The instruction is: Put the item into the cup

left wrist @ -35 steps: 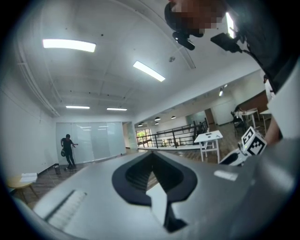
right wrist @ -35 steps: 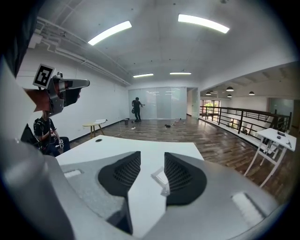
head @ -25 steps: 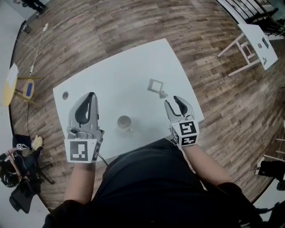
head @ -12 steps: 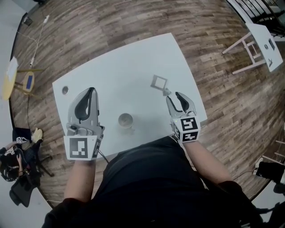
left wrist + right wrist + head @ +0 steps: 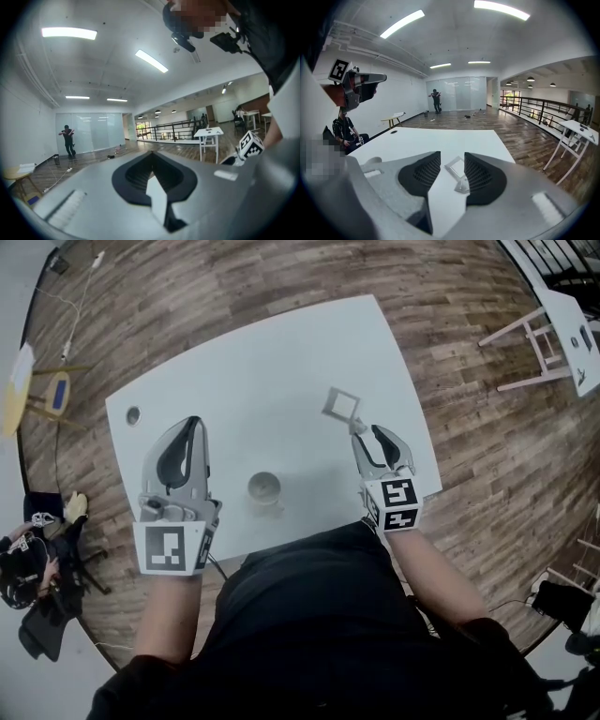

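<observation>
Now close in on the item (image 5: 341, 407), a small clear square piece lying flat on the white table (image 5: 253, 381), right of the cup (image 5: 263, 487) and beyond it, well apart from its rim. Note the right gripper (image 5: 368, 435) just short of that piece, likewise right of the cup, jaws parted and holding nothing, the piece framed in the gap ahead of the pads but not yet touched. Judge the step as the reach before the pinch. Lower the tips until nearly grazing the tabletop, given so thin and flat a thing, likely with little edge to catch. Aim for the small raised lump at its near corner, probably the best purchase. Centre that lump between the pads before squeezing, and close slowly to avoid flicking the light plastic farther from the cup. Expect a slippery, see-through target, so check alignment in the right gripper view rather than from overhead alone. Leave the left gripper (image 5: 190, 425), left of the cup and clenched on nothing, out of the way, or bring it beside the cup as a steadying stop. Then lift clear and carry over the cup's mouth before letting go.
</observation>
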A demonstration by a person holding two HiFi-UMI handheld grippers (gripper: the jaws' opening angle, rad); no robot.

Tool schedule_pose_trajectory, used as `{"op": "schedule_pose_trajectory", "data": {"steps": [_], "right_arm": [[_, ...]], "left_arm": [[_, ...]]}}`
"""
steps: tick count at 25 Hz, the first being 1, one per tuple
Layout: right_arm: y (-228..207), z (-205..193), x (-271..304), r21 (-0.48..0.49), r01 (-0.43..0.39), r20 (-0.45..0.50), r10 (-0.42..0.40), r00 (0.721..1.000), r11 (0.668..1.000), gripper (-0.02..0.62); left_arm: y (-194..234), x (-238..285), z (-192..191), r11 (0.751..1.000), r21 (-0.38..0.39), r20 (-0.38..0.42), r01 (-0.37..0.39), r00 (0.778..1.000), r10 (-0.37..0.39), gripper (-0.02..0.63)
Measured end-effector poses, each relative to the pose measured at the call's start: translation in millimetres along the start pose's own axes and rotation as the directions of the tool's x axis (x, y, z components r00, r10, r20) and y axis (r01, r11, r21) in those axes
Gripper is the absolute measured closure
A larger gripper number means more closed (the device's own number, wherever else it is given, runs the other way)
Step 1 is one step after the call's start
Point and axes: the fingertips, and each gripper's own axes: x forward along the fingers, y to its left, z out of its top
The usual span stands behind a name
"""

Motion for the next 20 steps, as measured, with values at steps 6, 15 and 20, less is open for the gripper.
{"op": "schedule_pose_trajectory", "data": {"steps": [6, 15, 20], "right_arm": [[-2.3, -10.4, 7.9, 0.013, -0.003, -0.035, 0.004, 0.999, 1.0, 0.434], [-5.8, -24.7, 19.0, 0.021, -0.009, -0.075, 0.011, 0.997, 1.0, 0.435], [-9.4, -32.0, 24.0, 0.021, -0.014, -0.095, 0.016, 0.995, 1.0, 0.434]], "left_arm": [[1.7, 3.3, -7.6, 1.0, -0.012, -0.026, -0.002, 1.0, 0.001, 0.604], [5.6, 7.1, -17.2, 1.0, -0.002, -0.042, -0.001, 0.999, 0.001, 0.604], [7.5, 10.6, -21.7, 1.0, 0.002, -0.043, -0.002, 0.999, 0.002, 0.604]]}}
